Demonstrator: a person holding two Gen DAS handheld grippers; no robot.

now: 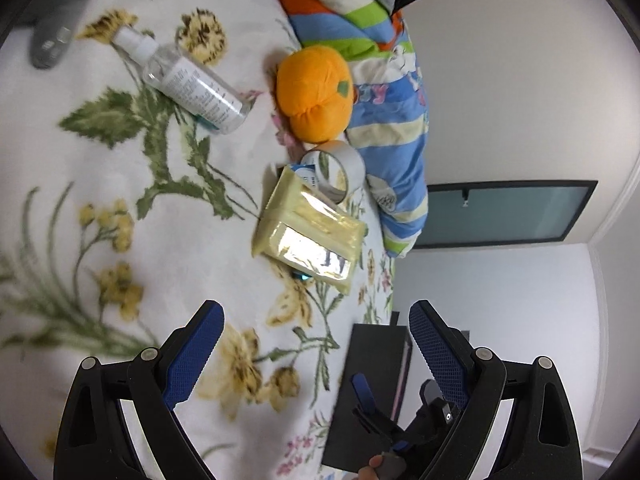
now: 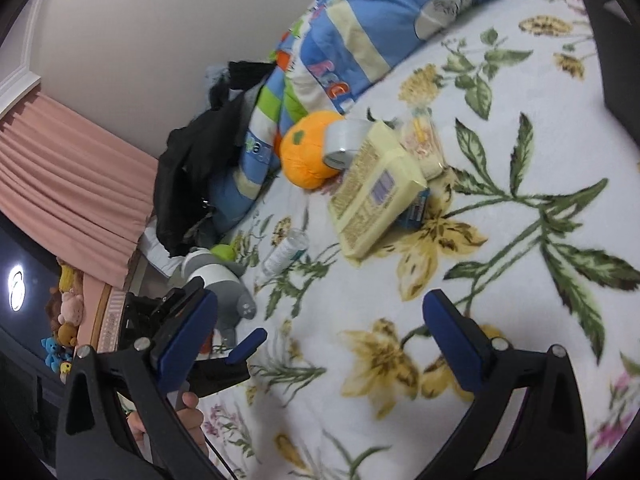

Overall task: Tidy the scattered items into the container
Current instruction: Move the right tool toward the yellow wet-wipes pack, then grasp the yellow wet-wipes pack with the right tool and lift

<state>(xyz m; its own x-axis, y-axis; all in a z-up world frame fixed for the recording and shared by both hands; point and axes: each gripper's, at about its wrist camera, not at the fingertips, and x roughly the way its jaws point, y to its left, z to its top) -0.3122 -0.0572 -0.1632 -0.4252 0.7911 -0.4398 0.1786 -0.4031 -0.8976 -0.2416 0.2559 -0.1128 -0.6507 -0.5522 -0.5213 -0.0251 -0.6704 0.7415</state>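
The left gripper [image 1: 316, 334] stands with both jaws spread wide and nothing between them; the right gripper [image 2: 320, 328] is likewise spread and empty, so neither holds an item, which suits an approach rather than a carry. Ahead of both lies the floral bedspread [image 1: 120, 240], where the scattered items sit in a loose cluster: a yellow tissue pack [image 1: 308, 232] resting partly on a small blue item [image 2: 416, 210], a tape roll [image 1: 334, 170] touching its far end, an orange plush pumpkin [image 1: 314, 94] just beyond, and a clear spray bottle [image 1: 196, 86] lying on its side, apart. A dark box [image 1: 368, 396], probably the container, sits near the bed edge; its contents cannot be seen.
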